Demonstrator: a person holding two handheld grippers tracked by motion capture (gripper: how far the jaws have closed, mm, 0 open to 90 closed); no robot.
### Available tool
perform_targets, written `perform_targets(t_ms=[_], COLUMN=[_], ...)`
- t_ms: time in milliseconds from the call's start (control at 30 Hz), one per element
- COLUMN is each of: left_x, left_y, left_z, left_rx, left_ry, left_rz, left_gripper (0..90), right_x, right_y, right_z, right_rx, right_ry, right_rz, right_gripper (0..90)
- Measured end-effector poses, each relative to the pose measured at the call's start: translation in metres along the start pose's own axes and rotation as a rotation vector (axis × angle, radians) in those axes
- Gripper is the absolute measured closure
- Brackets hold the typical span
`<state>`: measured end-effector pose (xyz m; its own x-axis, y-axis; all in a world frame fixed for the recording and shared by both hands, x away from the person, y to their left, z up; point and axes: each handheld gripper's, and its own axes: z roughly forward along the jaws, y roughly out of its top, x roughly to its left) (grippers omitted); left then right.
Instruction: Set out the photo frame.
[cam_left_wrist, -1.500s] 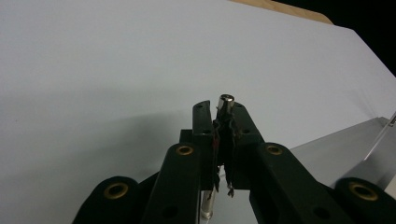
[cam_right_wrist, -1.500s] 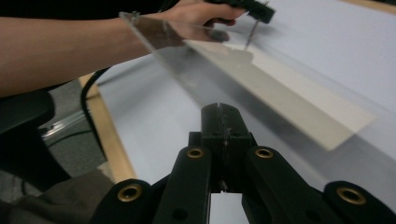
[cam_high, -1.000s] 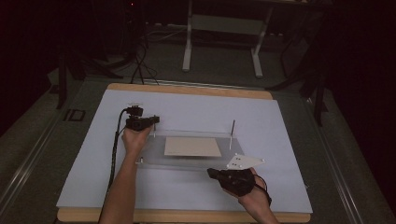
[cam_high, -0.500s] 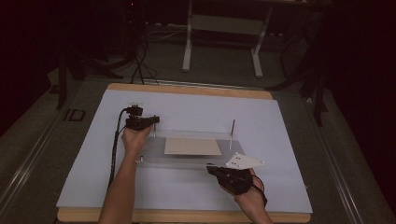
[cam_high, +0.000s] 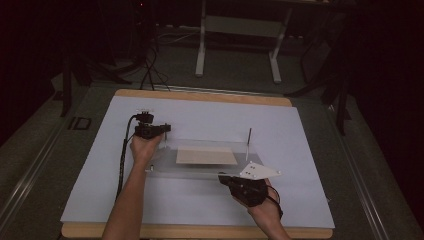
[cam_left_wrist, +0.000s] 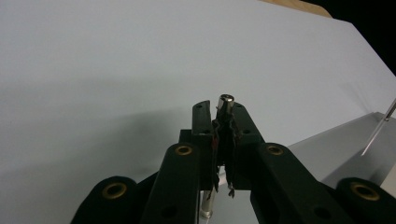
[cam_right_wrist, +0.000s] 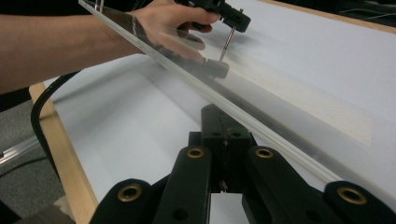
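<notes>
left hand-held gripper (cam_left_wrist: 220, 122) clamped on metal pin (cam_left_wrist: 226, 103) | right hand-held gripper (cam_right_wrist: 226, 135) closed, nothing gripped | risk: pin could be tilted, acrylic plate (cam_high: 200, 170) shifted

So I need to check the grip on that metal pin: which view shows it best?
The left gripper view: the metal pin stands clamped between the jaws. The right gripper view shows it farther off; the high view hides it behind the left hand-held gripper.

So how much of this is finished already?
Partly. One thin metal rod already stands at the clear plate's far right corner. The left gripper is shut on a metal pin at the left corner. The right gripper is shut against the plate's near edge. Setting that pin looks left.
</notes>
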<state>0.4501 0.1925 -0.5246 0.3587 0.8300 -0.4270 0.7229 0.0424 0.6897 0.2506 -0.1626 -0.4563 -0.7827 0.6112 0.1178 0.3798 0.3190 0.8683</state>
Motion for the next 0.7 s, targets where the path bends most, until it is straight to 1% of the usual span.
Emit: perform_targets(t_ms=[67, 200, 367, 433, 533, 600, 633, 700], left_x=[0.000, -0.002, -0.002, -0.004, -0.006, -0.007, -0.006, -0.005], left_y=[0.000, 0.000, 0.001, 0.001, 0.003, 0.002, 0.002, 0.001], left_z=[0.000, 0.000, -0.002, -0.005, -0.012, -0.018, -0.021, -0.025], left_rx=[0.001, -0.002, -0.004, -0.023, -0.039, -0.047, -0.052, -0.071], left_ry=[-0.001, 0.019, 0.004, -0.005, 0.002, 0.006, -0.003, -0.009], left_rz=[0.002, 0.019, 0.033, 0.049, 0.069, 0.088, 0.091, 0.094], left_gripper=[83.7, 83.6, 77.8, 73.4, 70.1, 68.2, 68.2, 68.2], right_x=[0.000, -0.001, -0.003, -0.004, -0.007, -0.008, -0.009, -0.009], right_y=[0.001, 0.004, 0.008, 0.010, 0.013, 0.015, 0.015, 0.016], right_z=[0.000, 0.000, 0.000, 0.000, 0.000, 0.001, 0.001, 0.001], right_rx=[-0.006, -0.012, -0.023, -0.029, -0.032, -0.032, -0.034, -0.033], right_ry=[-0.002, 0.001, -0.001, -0.002, -0.002, -0.001, -0.001, -0.003], right_rz=[-0.002, 0.002, 0.006, 0.010, 0.018, 0.028, 0.031, 0.026], right_gripper=[90.0, 90.0, 90.0, 90.0, 90.0, 90.0, 90.0, 90.0])
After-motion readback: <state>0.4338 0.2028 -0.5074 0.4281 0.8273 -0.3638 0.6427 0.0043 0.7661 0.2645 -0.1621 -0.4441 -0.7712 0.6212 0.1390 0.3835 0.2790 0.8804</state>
